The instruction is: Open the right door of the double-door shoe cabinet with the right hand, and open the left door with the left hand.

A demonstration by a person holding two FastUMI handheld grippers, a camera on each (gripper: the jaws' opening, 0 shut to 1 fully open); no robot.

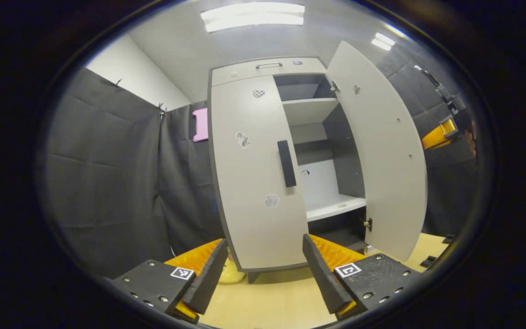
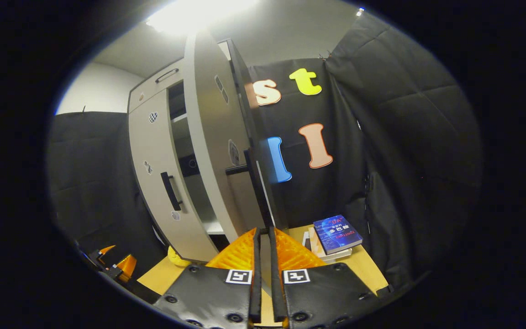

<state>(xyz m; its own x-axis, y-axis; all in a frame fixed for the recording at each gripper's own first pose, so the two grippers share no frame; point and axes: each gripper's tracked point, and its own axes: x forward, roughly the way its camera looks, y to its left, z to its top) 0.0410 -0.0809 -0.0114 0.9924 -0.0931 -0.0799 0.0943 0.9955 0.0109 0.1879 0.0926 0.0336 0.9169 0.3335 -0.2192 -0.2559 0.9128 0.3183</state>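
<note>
The pale grey shoe cabinet (image 1: 267, 68) stands straight ahead in the left gripper view. Its left door (image 1: 254, 183) is closed, with a dark vertical handle (image 1: 286, 163) near its inner edge. The right door (image 1: 381, 151) is swung wide, baring the shelves (image 1: 336, 205). My left gripper (image 1: 263, 269) is open, low and a short way in front of the left door, touching nothing. My right gripper (image 2: 263, 246) is shut with only a thin slit between its fingers, just below the right door's (image 2: 213, 151) outer edge and bar handle (image 2: 240, 170). It holds nothing.
Books (image 2: 337, 234) lie stacked on the wooden floor to the right of the cabinet. A yellow object (image 1: 231, 274) sits at the cabinet's front left foot. The right gripper (image 1: 441, 135) and a hand show beyond the open door. Black cloth walls close in both sides.
</note>
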